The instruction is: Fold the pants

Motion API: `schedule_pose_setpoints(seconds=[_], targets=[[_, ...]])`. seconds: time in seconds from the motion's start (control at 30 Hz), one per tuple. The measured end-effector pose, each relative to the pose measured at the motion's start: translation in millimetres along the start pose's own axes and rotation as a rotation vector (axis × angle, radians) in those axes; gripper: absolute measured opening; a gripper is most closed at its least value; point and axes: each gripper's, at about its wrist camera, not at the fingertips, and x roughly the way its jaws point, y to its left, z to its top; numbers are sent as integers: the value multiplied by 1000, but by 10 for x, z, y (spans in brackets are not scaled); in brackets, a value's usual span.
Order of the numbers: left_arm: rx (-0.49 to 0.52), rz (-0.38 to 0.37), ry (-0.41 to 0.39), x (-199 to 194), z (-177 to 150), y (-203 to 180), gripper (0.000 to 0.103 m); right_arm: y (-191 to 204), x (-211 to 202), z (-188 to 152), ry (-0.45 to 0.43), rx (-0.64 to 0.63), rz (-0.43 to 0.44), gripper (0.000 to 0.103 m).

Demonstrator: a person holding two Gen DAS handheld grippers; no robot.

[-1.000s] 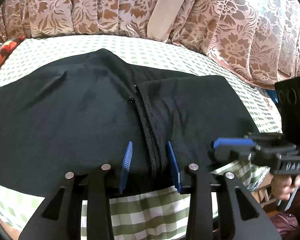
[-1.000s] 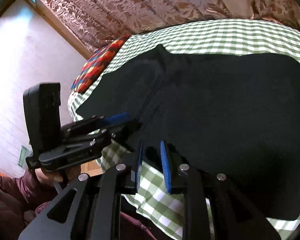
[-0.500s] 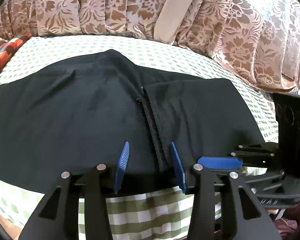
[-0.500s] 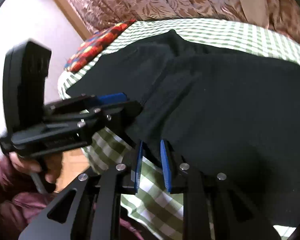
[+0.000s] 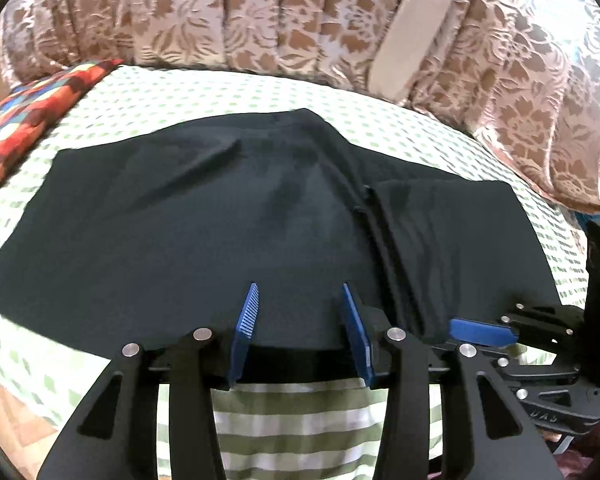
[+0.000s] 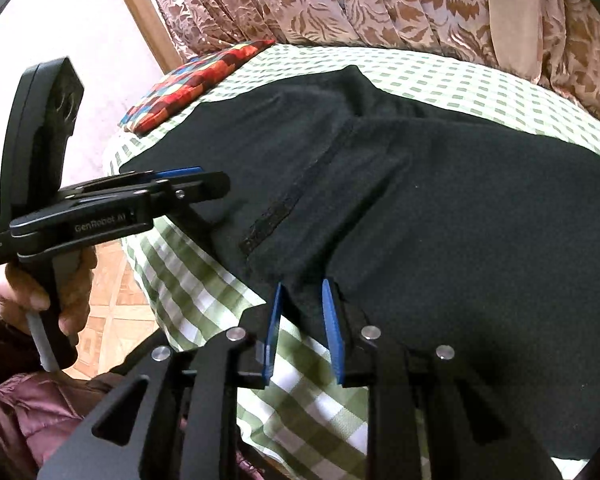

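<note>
Both grippers, left (image 5: 298,320) and right (image 6: 300,320), fingers spread at pants (image 5: 220,232) near hem; shallow bite probably grabs one layer, fold skews.

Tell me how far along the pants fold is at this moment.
Early. Done: the black pants lie flat on the checked bedsheet, with one layer already lapped over on the right. In hand: left gripper and right gripper, both open, sit at the near edge. Left: grasping and folding.
</note>
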Motion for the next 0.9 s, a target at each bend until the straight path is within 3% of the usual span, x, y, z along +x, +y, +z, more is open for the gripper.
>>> schedule_pose_setpoints(seconds=[0.2,0.4,0.63,0.77,0.9], targets=[[-64,47,-2,-109,-48,234,42,35,-14,-4,0,-9,22,37],[-199,48,9,-212,-93,631,42,37,-26,-9,-4,-6,29,38],[-565,-78,-48,-540,-303,1454,42,7,-48,-11,-14,6,42,38],[-818,-86,-129,-744,-519,1980,42,-3,-56,-13,-17,11,50,38],[-940,-99,-163,-786,-609,2200,42,-14,-60,-14,-20,14,55,38]])
